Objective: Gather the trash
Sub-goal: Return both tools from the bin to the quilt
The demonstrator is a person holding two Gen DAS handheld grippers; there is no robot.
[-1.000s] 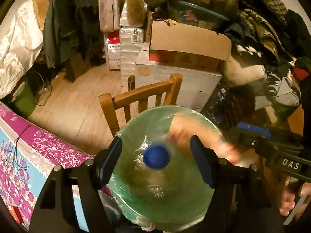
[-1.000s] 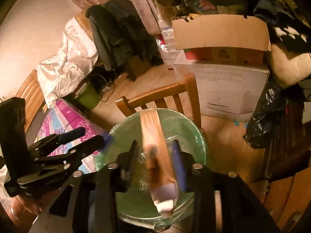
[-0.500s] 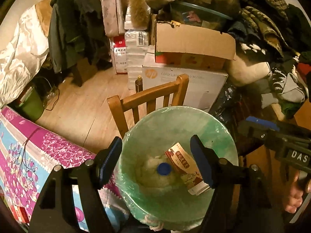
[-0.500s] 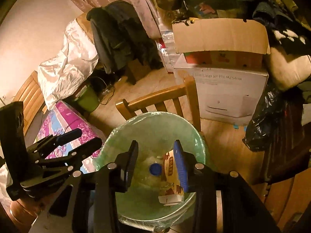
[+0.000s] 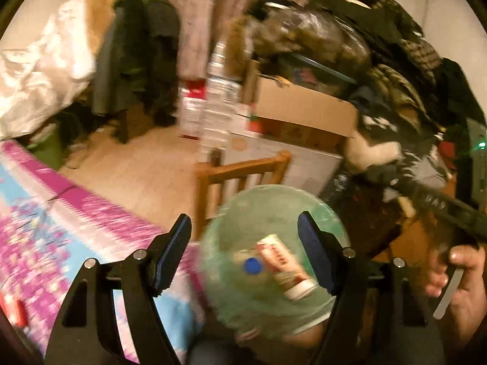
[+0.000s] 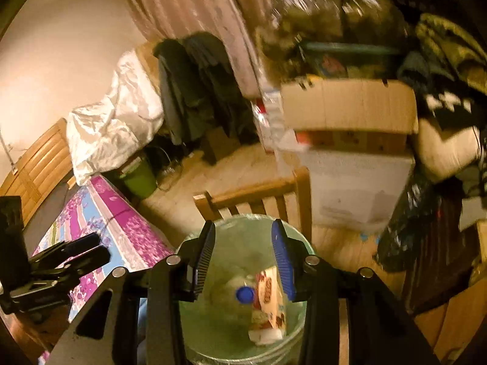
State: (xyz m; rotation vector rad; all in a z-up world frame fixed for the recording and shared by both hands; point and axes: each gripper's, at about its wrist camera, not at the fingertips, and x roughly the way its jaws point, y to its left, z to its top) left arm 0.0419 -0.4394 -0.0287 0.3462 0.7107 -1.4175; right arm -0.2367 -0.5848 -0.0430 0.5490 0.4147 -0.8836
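Left wrist view shows my left tongs (image 5: 245, 237) spread wide with nothing between the pads, hanging above a green-lined trash bin (image 5: 237, 203) that stands against the edge of the table (image 5: 76, 222) with its pink and blue flowered cloth. Down in the bin lie a bottle with a blue cap (image 5: 252, 265) and, just beside it on its right, a red and white carton (image 5: 283, 267), tilted with its pale end toward me. Much of this picture is smeared, so I cannot read the print on the carton. At the right edge my right hand (image 5: 456, 276) grips the handle of the other tool. From the right wrist view, my right tongs (image 6: 243, 258) stand apart too, narrower than the left pair, and they clasp nothing; the same bin (image 6: 301, 246) sits below them, the blue cap (image 6: 245, 294) and the carton (image 6: 271, 298) touching or nearly so at its bottom. My left tongs (image 6: 91, 248) reach in over the flowered table (image 6: 121, 219) at the left. Behind the bin a wooden chair (image 6: 258, 197) shows its back, and beyond that a white box (image 6: 359, 188) carries a brown cardboard box (image 6: 347, 106), with dark clothes (image 6: 194, 85) draped over furniture near the curtain.
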